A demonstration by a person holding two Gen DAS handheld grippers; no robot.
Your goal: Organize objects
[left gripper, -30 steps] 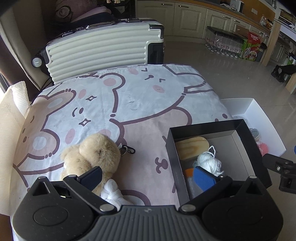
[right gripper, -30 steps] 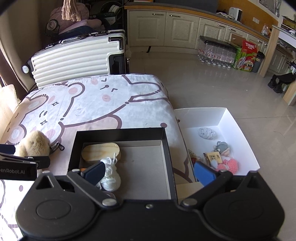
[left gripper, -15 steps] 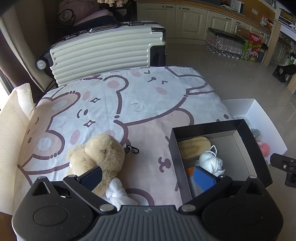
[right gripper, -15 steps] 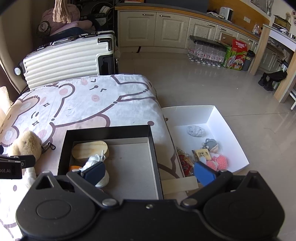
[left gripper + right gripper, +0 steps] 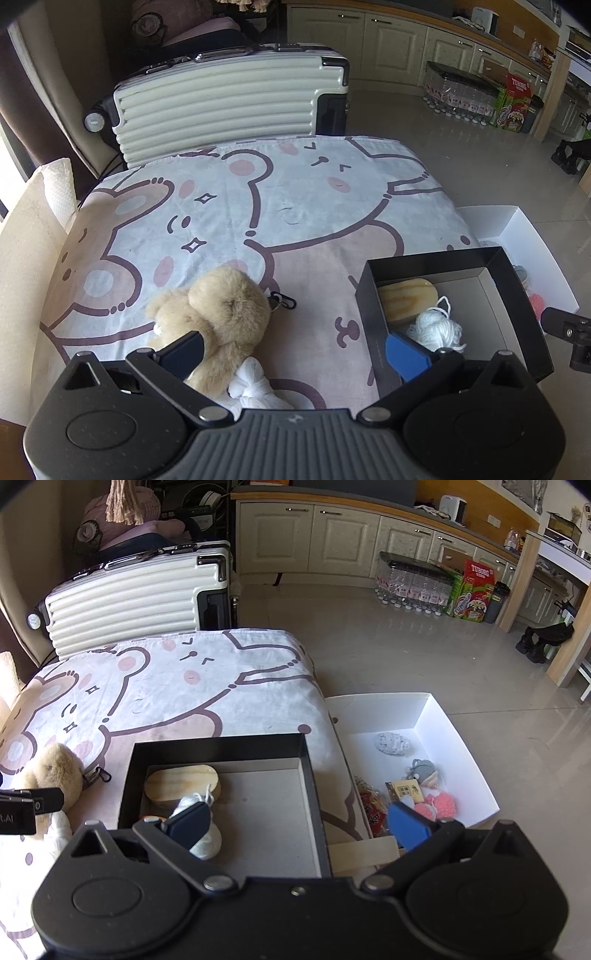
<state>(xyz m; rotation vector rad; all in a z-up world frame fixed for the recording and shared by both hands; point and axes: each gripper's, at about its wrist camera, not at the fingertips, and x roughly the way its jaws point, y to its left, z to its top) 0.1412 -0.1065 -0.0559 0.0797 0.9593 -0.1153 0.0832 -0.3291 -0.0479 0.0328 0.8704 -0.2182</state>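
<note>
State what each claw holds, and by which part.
Nothing. The left claw is open above the plush toy and the black box; the right claw is open above that box, empty.

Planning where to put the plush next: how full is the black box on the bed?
Mostly empty. The black box holds a wooden block and white yarn near its left wall; the rest of its grey floor is bare.
</note>
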